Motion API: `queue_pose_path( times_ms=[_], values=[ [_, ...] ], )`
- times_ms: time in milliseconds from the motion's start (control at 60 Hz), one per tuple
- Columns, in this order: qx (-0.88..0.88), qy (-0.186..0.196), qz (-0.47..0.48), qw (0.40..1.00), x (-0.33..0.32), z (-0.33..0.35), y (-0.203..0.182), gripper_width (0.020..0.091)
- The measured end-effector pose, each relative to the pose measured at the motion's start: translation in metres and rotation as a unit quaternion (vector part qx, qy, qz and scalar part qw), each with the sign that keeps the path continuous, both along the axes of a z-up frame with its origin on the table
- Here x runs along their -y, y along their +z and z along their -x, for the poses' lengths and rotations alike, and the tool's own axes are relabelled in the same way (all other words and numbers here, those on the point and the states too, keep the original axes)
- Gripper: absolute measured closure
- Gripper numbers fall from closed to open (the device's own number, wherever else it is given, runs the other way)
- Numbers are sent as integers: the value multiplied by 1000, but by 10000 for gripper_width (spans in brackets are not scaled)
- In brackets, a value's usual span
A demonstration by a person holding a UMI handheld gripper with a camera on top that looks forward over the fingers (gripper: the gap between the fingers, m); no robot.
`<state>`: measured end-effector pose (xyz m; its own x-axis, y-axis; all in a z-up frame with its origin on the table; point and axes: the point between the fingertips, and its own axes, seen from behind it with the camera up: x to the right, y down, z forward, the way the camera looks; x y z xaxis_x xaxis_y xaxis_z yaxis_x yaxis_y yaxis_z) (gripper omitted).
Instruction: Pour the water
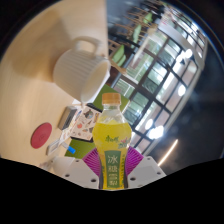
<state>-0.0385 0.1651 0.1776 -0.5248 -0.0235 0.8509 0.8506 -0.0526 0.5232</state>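
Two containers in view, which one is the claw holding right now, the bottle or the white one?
The yellow-capped bottle with the green label: it sits between the claw fingers, gripped. The white jug stands beyond it on the table, untouched.

A bottle [112,140] stands upright between the two fingers of the tool [112,172], its lower body touching the pads [92,162] on either side. Beyond it and to the left, a pitcher [78,72] sits on the tabletop [35,70]. A round coaster [41,136] lies left of the bottle, nearer than the pitcher. Windows [160,70] stretch behind to the right.
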Motion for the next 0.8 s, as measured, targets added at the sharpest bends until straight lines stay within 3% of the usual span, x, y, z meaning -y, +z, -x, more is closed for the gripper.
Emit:
queue_pose_path(
  times_ms=[167, 350, 400, 517, 550, 650, 800],
  values=[
    [83, -2, 18, 996, -9, 5, -14, 832],
    [46, -2, 19, 999, -6, 0, -11, 831],
    [2, 3, 5, 1000, 11, -1, 2, 831],
    [-214, 8, -42, 976, -16, -25, 56, 830],
    [-296, 13, -59, 953, 7, -29, 68, 831],
    [-534, 32, -50, 843, -28, -58, 72, 832],
    [-803, 54, -1, 593, -22, -71, 19, 828]
  ],
)
